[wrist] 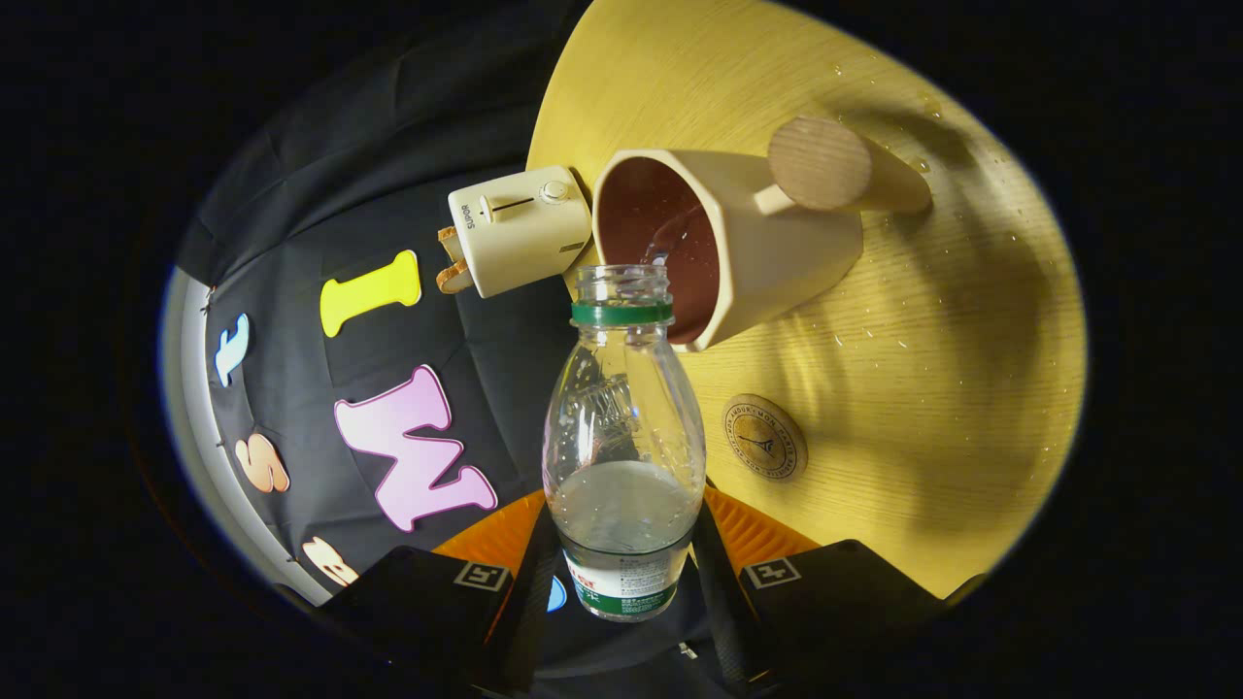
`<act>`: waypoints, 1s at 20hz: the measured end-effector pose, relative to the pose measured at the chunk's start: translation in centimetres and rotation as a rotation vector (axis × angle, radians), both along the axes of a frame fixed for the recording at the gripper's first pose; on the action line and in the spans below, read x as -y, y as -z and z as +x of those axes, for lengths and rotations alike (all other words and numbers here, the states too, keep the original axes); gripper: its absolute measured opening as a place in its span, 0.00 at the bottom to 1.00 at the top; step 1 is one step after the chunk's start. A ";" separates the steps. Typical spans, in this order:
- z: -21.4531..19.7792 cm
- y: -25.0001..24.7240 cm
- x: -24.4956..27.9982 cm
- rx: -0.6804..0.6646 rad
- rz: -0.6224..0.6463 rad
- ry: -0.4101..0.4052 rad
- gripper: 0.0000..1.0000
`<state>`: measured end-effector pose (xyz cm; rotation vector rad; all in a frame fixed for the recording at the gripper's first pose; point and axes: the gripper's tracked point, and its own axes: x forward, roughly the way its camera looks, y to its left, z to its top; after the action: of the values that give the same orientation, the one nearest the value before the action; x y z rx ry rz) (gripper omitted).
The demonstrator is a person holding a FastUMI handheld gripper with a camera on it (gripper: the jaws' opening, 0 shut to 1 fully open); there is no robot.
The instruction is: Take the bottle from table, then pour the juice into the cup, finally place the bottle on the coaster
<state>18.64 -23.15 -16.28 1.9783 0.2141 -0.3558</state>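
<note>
Uncapped clear bottle (pixel 623 427) tipped over cup (pixel 719 243)

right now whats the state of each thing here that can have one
bottle: uncapped, tilted, part full, pouring
cup: on the table, taking a thin stream
coaster: bare, beside the bottle
toaster: bread in its slots
table: spotted with droplets
gripper: jaws shut on the bottle's base
</note>
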 end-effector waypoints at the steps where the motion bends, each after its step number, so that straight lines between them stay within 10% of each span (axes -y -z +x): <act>1: 0.1 -0.1 -0.2 -0.001 0.010 0.003 0.72; 20: 1.1 -1.4 1.3 0.029 0.174 0.113 0.72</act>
<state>19.77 -24.47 -14.83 2.1719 0.1180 -0.3923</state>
